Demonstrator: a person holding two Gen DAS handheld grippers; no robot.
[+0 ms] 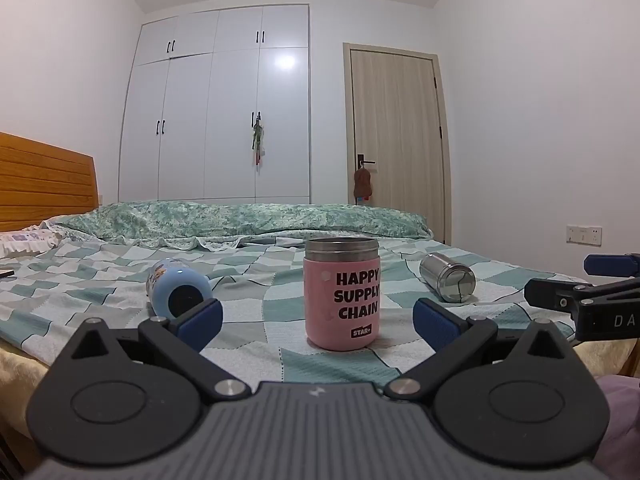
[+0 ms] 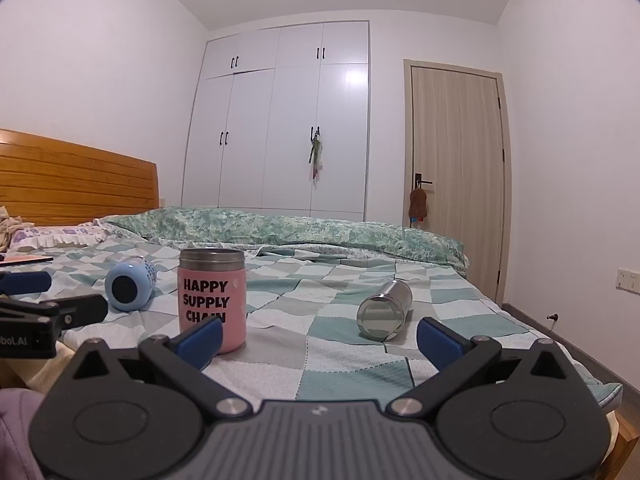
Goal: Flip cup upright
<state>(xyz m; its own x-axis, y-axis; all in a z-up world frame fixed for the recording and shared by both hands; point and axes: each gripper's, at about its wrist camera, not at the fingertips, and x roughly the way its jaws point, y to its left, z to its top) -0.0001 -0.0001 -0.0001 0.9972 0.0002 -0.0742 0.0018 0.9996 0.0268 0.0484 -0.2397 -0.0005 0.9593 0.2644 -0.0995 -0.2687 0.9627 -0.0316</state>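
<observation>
A pink cup (image 1: 341, 294) with a steel rim, printed "HAPPY SUPPLY CHAIN", stands upright on the checked bedspread (image 1: 260, 280); it also shows in the right wrist view (image 2: 212, 298). A light blue cup (image 1: 178, 293) (image 2: 130, 285) lies on its side to its left. A steel cup (image 1: 448, 282) (image 2: 385, 314) lies on its side to its right. My left gripper (image 1: 318, 326) is open and empty, just short of the pink cup. My right gripper (image 2: 318, 338) is open and empty, between the pink and steel cups. Each gripper shows at the edge of the other's view.
A rolled green quilt (image 1: 240, 220) lies across the far side of the bed. A wooden headboard (image 1: 44, 180) is at the left. A white wardrobe (image 1: 216, 112) and a door (image 1: 396, 132) stand behind. A flat dark object (image 2: 28, 260) lies at the far left.
</observation>
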